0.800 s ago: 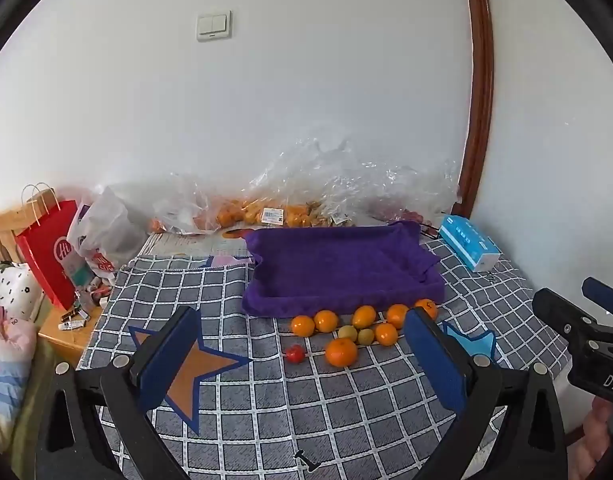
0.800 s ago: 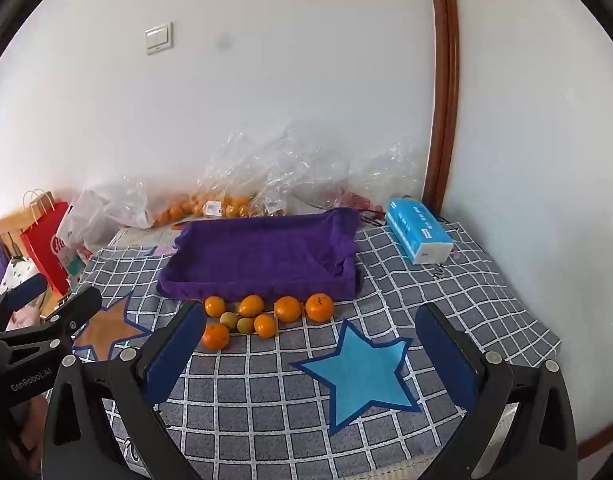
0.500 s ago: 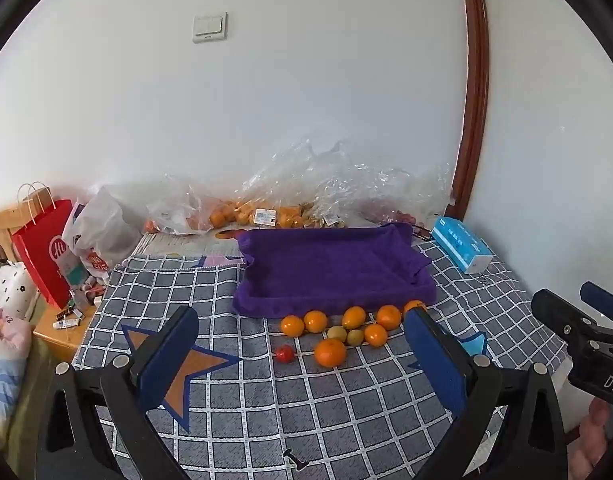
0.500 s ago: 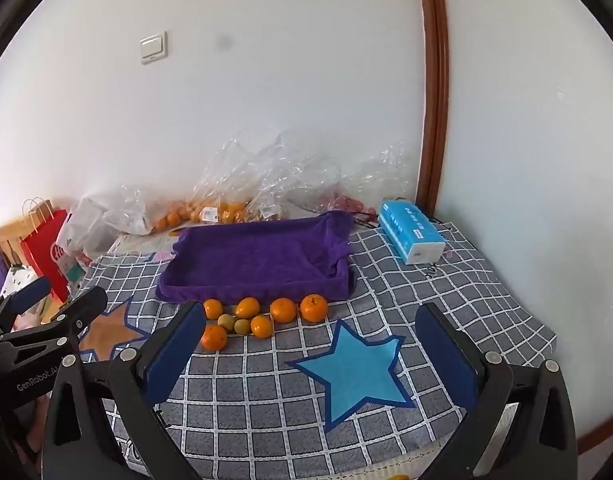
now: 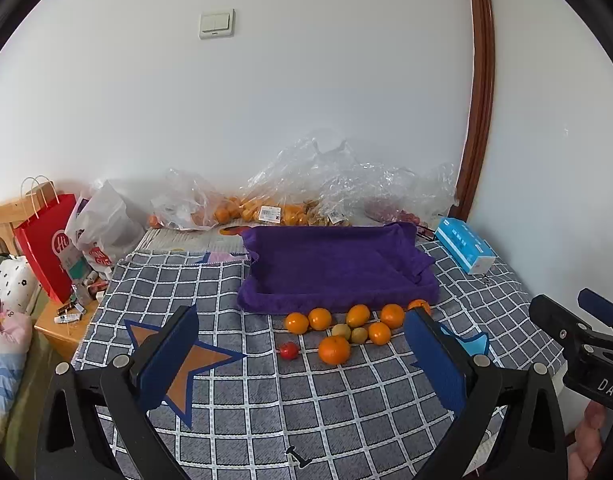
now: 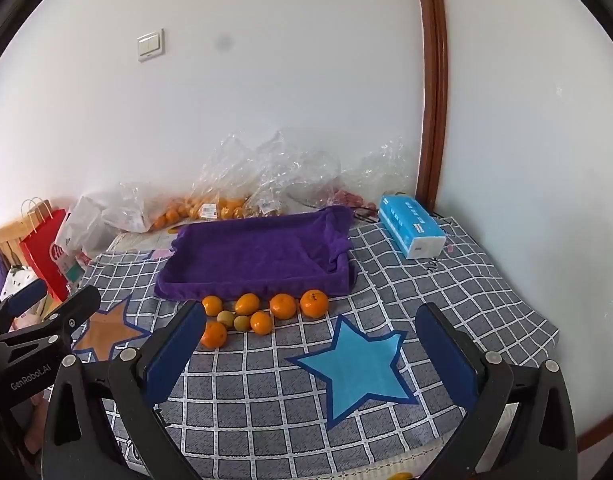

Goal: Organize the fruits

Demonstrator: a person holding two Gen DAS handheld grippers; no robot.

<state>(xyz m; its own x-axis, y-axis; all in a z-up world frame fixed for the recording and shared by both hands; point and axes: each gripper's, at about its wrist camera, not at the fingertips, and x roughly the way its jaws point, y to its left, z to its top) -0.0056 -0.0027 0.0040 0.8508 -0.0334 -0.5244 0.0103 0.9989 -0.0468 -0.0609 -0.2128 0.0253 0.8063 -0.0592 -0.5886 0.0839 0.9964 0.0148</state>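
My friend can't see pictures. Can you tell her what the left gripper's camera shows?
The open, empty left gripper hovers over a checked tablecloth. Ahead, oranges, two small green fruits and a small red fruit lie loose before an empty purple tray.

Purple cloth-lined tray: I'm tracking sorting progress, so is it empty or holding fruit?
Empty: the purple cloth-lined tray shows only bare fabric; the orange fruits lie on the checked cloth in front.

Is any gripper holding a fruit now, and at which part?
Nothing is held. The left gripper and the right gripper are both open and empty; the fruits lie on the cloth.
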